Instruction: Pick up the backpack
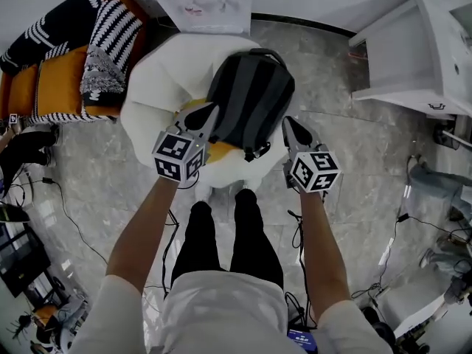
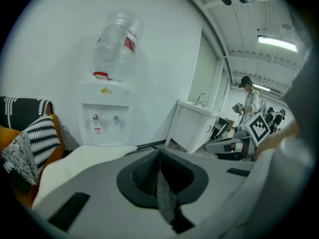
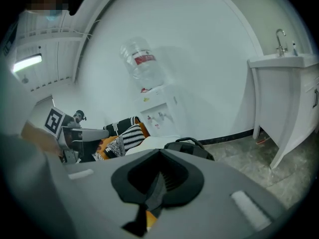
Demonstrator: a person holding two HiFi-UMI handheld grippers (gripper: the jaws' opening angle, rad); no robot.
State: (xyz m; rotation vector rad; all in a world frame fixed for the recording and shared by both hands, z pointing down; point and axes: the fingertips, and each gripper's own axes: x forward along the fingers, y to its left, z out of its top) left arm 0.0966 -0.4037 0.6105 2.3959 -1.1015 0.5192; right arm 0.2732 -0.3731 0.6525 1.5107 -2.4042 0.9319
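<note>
A dark grey and black backpack lies on a white rounded seat, its top handle toward the wall. My left gripper is at the backpack's lower left edge with its jaws shut and nothing between them; I cannot tell whether it touches the bag. My right gripper is beside the backpack's lower right corner, also shut and empty. In the left gripper view the shut left gripper points over the seat. The right gripper view shows the shut right gripper, with the backpack just beyond it.
An orange sofa with striped cushions stands left of the seat. A water dispenser is against the wall behind it. A white sink cabinet is at the right. Cables trail over the marble floor. Another person stands far off.
</note>
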